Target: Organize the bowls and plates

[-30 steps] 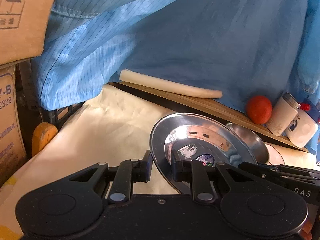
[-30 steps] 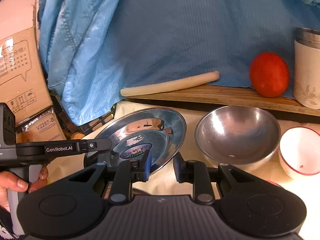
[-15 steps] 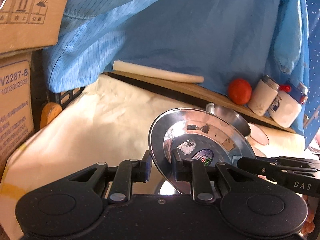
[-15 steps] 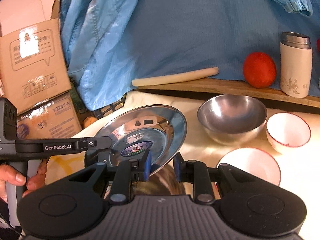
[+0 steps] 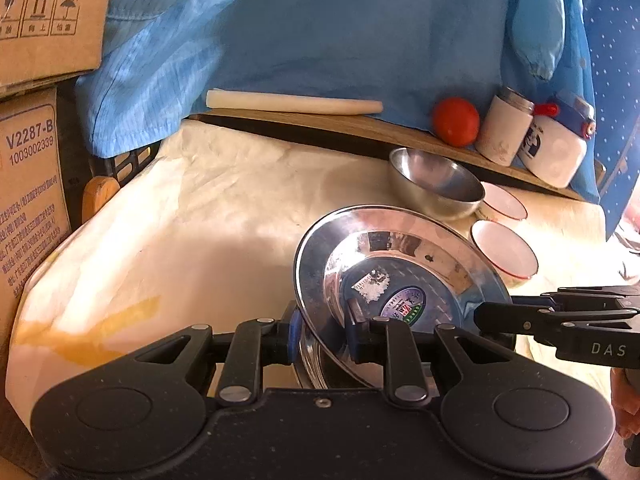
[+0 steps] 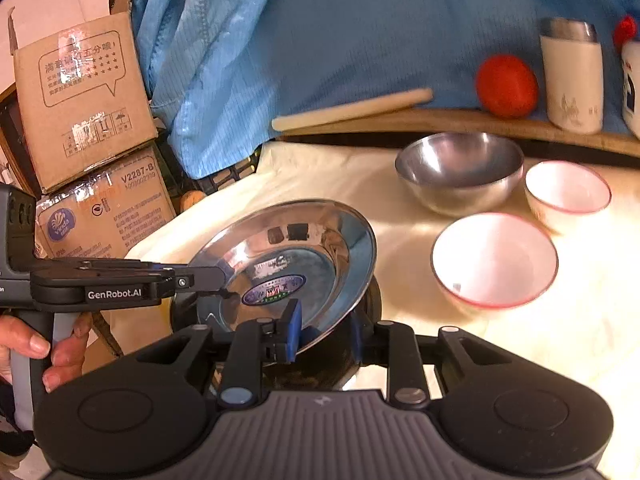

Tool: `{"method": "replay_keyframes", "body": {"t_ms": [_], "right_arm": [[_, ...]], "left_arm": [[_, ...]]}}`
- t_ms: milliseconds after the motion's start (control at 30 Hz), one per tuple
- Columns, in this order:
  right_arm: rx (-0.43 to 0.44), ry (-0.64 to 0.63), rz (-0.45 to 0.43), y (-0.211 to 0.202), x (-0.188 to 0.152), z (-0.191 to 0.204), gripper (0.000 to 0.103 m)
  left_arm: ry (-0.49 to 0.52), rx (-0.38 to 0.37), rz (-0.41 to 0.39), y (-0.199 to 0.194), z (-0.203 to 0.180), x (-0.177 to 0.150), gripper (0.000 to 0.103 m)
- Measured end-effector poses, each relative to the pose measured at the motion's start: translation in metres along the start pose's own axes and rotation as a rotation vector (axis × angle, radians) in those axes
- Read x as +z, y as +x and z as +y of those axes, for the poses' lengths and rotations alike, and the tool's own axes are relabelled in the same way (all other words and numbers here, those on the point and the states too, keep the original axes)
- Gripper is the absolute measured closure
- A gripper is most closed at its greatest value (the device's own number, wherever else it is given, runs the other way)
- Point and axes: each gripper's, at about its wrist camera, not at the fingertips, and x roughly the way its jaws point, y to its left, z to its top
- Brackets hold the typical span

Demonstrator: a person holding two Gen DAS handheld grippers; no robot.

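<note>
Both claws, left claw and right claw, now carry the tilted steel plate nearer, each clenched on a rim edge, low-centre over a second plate directly below.

Cream cloth covers table, sunlit patches across it. Wooden ledge along far edge. Blue fabric draped behind. Stacked cardboard boxes at left edge.

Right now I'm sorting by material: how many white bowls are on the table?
2: the larger white bowl nearer the cameras, the smaller white bowl behind it, right of the steel bowl. None visibly hidden.
</note>
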Motion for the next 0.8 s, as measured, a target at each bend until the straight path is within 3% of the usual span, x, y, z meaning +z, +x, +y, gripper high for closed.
{"method": "replay_keyframes", "body": {"t_ms": [800], "right_arm": [[0.023, -0.038, 0.021, -0.010, -0.003, 0.001, 0.073]], "left_arm": [[0.134, 0.054, 0.032, -0.011, -0.019, -0.009, 0.071]]}}
